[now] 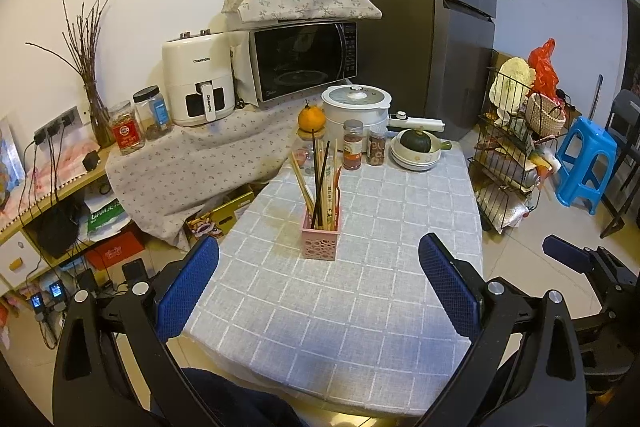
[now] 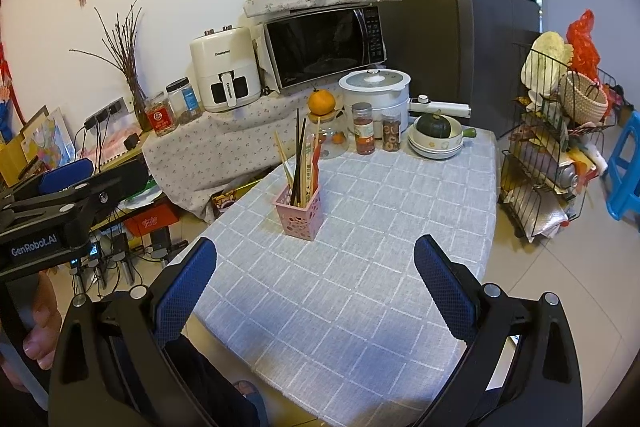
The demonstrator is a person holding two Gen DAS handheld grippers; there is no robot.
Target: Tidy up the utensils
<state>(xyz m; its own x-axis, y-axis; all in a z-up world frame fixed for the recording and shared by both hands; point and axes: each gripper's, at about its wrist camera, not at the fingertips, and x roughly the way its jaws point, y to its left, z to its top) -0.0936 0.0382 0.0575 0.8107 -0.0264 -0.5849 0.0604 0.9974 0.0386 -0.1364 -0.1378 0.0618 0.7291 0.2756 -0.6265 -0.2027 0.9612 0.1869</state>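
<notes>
A pink perforated holder stands upright mid-table on the grey checked tablecloth. Several chopsticks, wooden, black and red, stick up out of it. My left gripper hovers over the table's near end, open, blue pads wide apart, nothing between them, the holder ahead between its fingers. My right gripper is also open and empty, a little nearer the table's right front. The other gripper shows at the right edge of the left wrist view and at the left edge of the right wrist view.
At the far end stand an orange on a glass jar, two spice jars, stacked bowls with a green squash and a white rice cooker. A wire rack and blue stool stand to the right.
</notes>
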